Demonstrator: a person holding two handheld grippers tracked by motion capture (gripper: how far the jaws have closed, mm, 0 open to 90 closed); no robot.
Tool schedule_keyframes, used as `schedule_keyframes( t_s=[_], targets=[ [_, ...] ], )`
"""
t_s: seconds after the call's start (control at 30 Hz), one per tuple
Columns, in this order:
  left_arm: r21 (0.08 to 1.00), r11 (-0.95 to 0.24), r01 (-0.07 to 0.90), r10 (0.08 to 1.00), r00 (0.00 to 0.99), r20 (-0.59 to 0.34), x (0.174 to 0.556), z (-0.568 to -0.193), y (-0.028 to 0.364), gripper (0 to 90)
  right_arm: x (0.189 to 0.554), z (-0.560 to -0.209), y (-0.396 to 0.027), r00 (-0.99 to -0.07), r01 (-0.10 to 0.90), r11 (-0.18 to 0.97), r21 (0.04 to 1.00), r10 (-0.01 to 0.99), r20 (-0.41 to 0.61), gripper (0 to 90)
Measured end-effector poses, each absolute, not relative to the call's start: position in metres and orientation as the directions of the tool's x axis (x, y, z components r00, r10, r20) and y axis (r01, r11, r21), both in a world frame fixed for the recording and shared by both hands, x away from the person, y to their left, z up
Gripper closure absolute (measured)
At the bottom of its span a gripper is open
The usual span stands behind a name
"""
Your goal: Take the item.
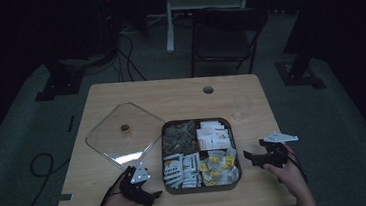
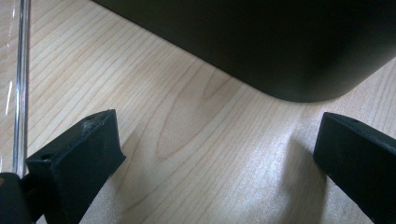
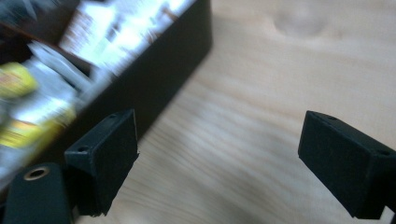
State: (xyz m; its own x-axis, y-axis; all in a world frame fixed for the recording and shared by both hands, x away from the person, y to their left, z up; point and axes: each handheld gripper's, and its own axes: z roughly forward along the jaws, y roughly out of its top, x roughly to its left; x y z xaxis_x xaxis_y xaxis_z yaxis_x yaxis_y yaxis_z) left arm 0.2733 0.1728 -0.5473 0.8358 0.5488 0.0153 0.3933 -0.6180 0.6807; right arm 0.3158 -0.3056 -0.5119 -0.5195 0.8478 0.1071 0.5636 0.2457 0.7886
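A black square tray (image 1: pixel 197 121) with four compartments sits at the table's front middle. It holds dark packets (image 1: pixel 178 134), white packets (image 1: pixel 215 133), white-and-grey sachets (image 1: pixel 182 169) and yellow-marked sachets (image 1: pixel 219 163). A clear square lid (image 1: pixel 107 134) with a small knob lies flat to its left. My left gripper (image 1: pixel 147 187) is open at the tray's front left corner, low over the wood. In the left gripper view, the left gripper (image 2: pixel 219 140) faces the tray's rounded corner (image 2: pixel 261 42), with the lid's edge (image 2: pixel 21 84) at the left. Just right of the tray, my right gripper (image 1: pixel 251 159) is open. In its own view, the right gripper (image 3: pixel 217 135) has the tray wall (image 3: pixel 154 74) beside its left jaw.
The wooden table (image 1: pixel 170 96) has a round cable hole (image 1: pixel 208 89) at the back right. A dark folding chair (image 1: pixel 225 34) stands behind the table. Cables (image 1: pixel 41 165) lie on the floor to the left. The table's front edge is close to both hands.
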Motion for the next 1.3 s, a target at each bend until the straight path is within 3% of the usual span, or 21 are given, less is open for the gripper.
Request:
schedule_keyframes(
  t_s=[0.3,0.53,0.67,1.03,1.3],
  targets=[
    [0.681,-0.618,0.393,0.549,0.836,0.015,0.273,-0.547,0.173,1.4,0.31,-0.478,-0.283,-0.619,0.473,0.273,0.838,0.78,0.095,14.4],
    [0.681,-0.618,0.393,0.549,0.836,0.015,0.273,-0.547,0.173,1.4,0.305,-0.469,-0.257,-0.697,0.437,0.317,0.842,0.711,0.094,25.3],
    [0.681,-0.619,0.393,0.548,0.836,0.016,0.273,-0.547,0.173,1.4,0.302,-0.47,-0.244,-0.747,0.413,0.338,0.846,0.657,0.103,27.7],
    [0.681,-0.618,0.393,0.549,0.836,0.015,0.273,-0.547,0.173,1.4,0.296,-0.482,-0.217,-0.864,0.335,0.46,0.822,0.498,0.074,46.9],
    [0.68,-0.618,0.393,0.549,0.836,0.015,0.273,-0.547,0.173,1.4,0.298,-0.492,-0.205,-0.899,0.303,0.557,0.773,0.436,0.038,59.6]
  ],
)
